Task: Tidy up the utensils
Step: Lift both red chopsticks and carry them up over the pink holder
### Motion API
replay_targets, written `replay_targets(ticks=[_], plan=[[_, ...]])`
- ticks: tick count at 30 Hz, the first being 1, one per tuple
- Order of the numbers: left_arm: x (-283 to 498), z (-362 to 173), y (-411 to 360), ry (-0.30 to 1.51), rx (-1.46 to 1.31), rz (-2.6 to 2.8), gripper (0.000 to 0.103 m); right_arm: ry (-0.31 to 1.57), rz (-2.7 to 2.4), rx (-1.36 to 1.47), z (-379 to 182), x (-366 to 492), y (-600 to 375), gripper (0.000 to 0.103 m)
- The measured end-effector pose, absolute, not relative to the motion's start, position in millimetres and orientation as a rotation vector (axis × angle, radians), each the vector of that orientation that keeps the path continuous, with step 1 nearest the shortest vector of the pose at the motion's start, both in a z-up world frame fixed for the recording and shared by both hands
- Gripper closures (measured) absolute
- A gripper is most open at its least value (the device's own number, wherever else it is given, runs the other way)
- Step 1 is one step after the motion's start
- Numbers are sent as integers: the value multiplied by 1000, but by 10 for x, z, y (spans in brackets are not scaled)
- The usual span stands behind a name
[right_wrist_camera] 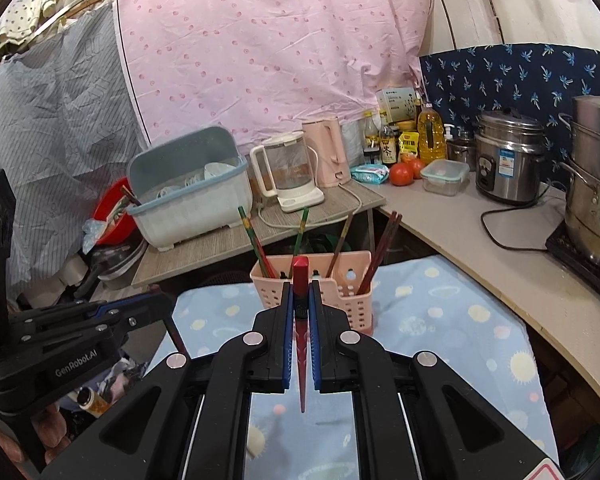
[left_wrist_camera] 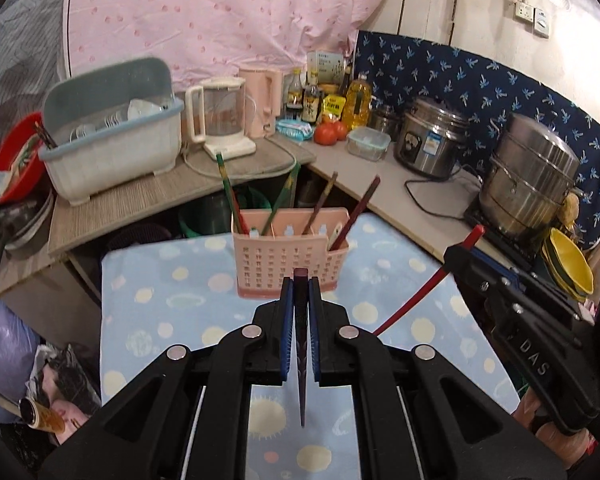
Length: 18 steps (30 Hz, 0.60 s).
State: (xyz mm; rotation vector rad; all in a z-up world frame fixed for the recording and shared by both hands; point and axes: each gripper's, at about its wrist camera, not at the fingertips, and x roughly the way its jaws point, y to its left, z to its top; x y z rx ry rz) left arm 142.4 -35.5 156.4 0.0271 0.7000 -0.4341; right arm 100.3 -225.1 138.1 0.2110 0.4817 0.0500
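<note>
Two chopsticks are clamped: the left gripper (left_wrist_camera: 300, 280) pinches a dark chopstick (left_wrist_camera: 301, 352), the right gripper (right_wrist_camera: 301, 284) a red chopstick (right_wrist_camera: 301, 344), shafts hanging downward. The pink holder (left_wrist_camera: 288, 256) stands beyond both, nearer the left.

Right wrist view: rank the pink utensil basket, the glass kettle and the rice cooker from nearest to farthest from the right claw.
1. Pink utensil basket: straight ahead of the right claw, on the blue spotted cloth.
2. Glass kettle: behind the basket, slightly left, on the wood-grain counter.
3. Rice cooker: far right, by the dark blue patterned cloth; it looks farthest, though not by much.
</note>
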Motion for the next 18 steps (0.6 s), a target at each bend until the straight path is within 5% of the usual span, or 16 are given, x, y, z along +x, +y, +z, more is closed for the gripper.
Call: replay_targets(ticks=[18], plan=[[2278,2591,-529,478,27,-371,96,366,38,269,2113,2101,-2489,96]])
